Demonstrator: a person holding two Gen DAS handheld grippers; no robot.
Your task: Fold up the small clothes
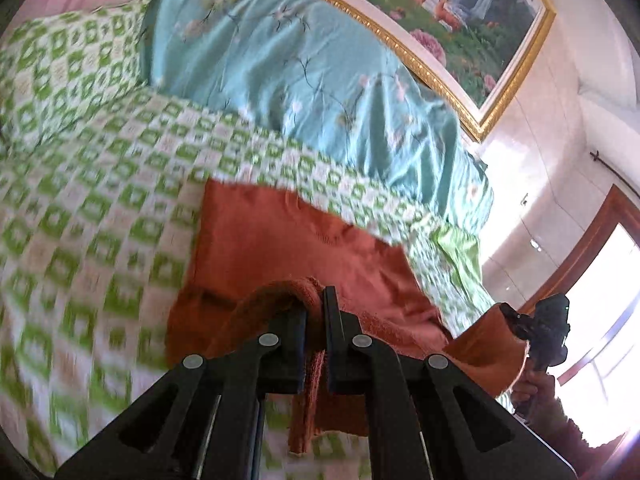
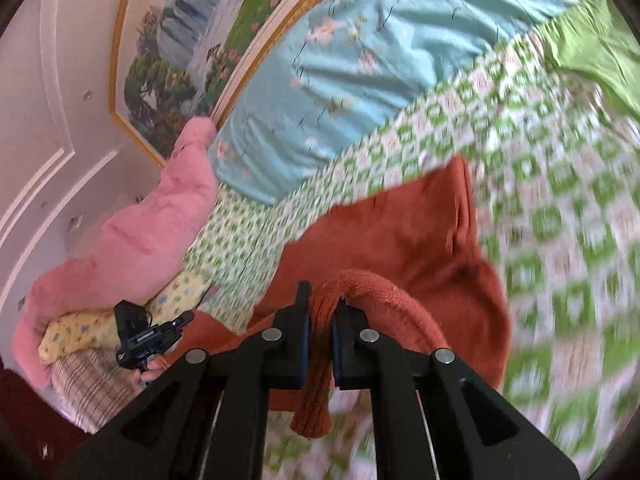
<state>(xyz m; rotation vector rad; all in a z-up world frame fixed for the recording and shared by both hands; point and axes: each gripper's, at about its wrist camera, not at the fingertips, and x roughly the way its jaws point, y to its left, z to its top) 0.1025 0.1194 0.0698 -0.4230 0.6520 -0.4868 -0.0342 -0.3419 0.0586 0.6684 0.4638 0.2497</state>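
Observation:
A rust-orange knitted garment (image 1: 280, 240) lies on the green-and-white checked bedspread (image 1: 80, 208), its near edge lifted off the bed. My left gripper (image 1: 316, 300) is shut on a bunched fold of that edge. In the right wrist view the same orange garment (image 2: 400, 232) spreads ahead, and my right gripper (image 2: 322, 304) is shut on another bunch of its edge, with a strip hanging below the jaws. The right gripper (image 1: 536, 328) shows at the right of the left wrist view, holding an orange corner. The left gripper (image 2: 148, 336) appears low on the left in the right wrist view.
A turquoise floral quilt (image 1: 280, 60) is heaped at the far side of the bed below a gold-framed painting (image 1: 440, 12). A pink quilt (image 2: 132, 240) and patterned pillows (image 2: 92, 384) lie at one end. A bright window (image 1: 608, 320) is at the right.

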